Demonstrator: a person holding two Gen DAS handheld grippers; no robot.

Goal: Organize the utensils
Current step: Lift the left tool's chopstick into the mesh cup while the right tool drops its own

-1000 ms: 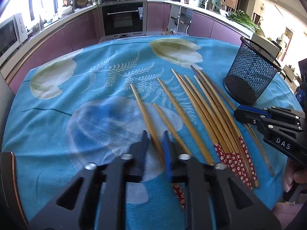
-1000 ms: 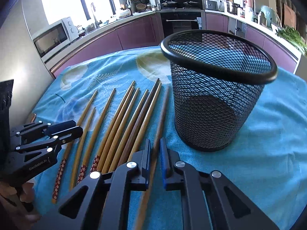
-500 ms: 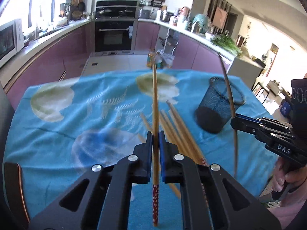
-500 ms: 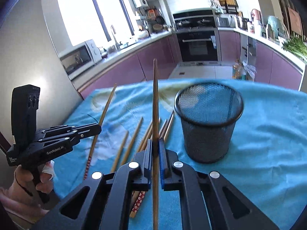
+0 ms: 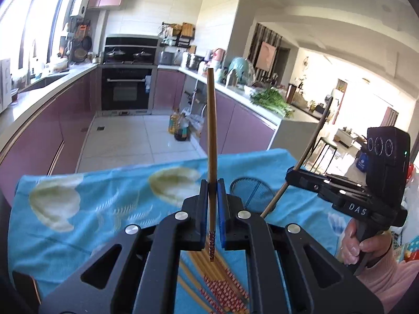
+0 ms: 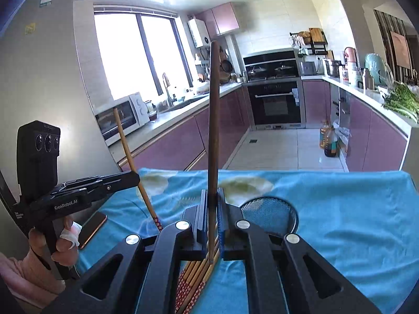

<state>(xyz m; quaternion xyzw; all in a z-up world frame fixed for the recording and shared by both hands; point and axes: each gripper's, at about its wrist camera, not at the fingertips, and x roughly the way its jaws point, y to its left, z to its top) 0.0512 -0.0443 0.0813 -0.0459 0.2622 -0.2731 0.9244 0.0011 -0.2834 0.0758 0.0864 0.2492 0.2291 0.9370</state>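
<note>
My left gripper is shut on a light wooden chopstick with a red patterned end, held upright high above the table. My right gripper is shut on a darker brown chopstick, also upright. Each gripper shows in the other's view: the right one with its slanted stick, the left one with its stick. Several chopsticks lie on the blue cloth below. The black mesh cup stands beyond the fingers.
The table wears a blue floral cloth. A phone lies near its left edge. A person's hands hold the gripper handles. Purple kitchen cabinets, an oven and oil bottles on the floor lie beyond.
Both grippers closed on a chopstick each and rose high off the table. The views tilted up from the cloth toward the kitchen, and the sticks now stand upright.
</note>
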